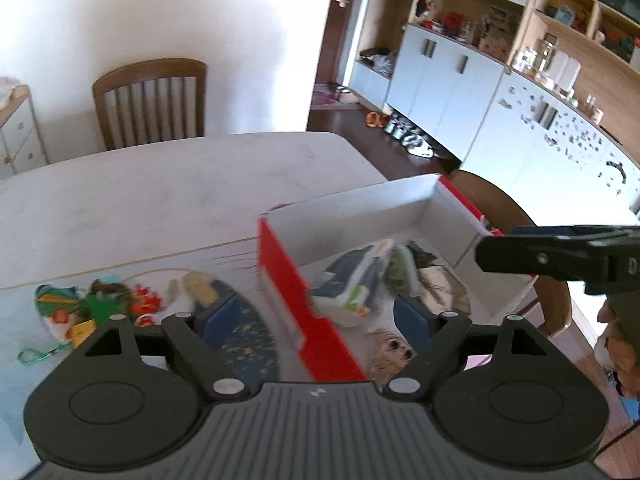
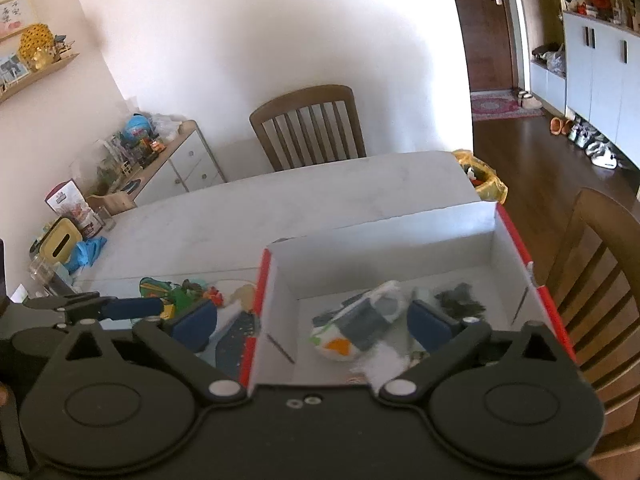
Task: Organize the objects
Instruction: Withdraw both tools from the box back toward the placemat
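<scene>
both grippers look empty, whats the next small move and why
Probably swing the left hand-held gripper, open and empty, toward the toys left of the box: they lie outside on the table, while other things are already inside.

Wrist views, both angled downward, close above red box (shared), chair at twelve o'clock.

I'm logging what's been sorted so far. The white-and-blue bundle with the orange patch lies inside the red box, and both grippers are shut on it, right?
Not quite. The bundle does lie inside the red box, but neither gripper is shut on it. The right wrist view shows the right gripper wide open above it, and the left wrist view shows the left gripper open too, astride the box's wall.
</scene>
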A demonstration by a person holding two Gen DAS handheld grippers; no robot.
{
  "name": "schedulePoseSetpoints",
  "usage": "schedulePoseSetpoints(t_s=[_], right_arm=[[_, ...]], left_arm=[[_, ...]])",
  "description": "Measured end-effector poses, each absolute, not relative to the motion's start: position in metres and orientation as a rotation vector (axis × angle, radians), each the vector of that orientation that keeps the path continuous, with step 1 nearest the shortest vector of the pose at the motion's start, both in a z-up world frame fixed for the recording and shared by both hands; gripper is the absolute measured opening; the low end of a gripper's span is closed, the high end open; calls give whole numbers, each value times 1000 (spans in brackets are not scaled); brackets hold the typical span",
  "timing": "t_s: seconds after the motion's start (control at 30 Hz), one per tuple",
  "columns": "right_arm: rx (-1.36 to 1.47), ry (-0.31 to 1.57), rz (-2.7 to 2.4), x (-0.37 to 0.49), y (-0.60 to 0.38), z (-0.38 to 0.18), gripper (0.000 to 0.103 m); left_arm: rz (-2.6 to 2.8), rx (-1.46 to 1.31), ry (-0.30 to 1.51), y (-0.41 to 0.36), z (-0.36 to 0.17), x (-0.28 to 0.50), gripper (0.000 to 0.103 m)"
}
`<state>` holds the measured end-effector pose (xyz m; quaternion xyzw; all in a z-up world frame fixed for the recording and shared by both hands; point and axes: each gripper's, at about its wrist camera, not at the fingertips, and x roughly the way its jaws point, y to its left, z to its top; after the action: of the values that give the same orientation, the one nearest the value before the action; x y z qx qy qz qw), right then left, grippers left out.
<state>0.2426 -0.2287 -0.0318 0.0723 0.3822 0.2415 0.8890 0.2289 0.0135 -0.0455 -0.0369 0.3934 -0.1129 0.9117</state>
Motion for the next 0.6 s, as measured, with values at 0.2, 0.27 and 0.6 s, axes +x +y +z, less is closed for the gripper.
schedulePoseSetpoints(t_s=[0.2, 0.27, 0.6], right_arm=[[98, 759, 525, 225, -194, -31, 102], [84, 758, 527, 220, -182, -31, 102], [23, 769, 574, 204, -124, -34, 102]], left_arm=[[-202, -102, 777, 49, -42, 216, 103], [-199, -113, 765, 61, -41, 214, 103], [-109, -122, 717, 120, -46, 207, 103]])
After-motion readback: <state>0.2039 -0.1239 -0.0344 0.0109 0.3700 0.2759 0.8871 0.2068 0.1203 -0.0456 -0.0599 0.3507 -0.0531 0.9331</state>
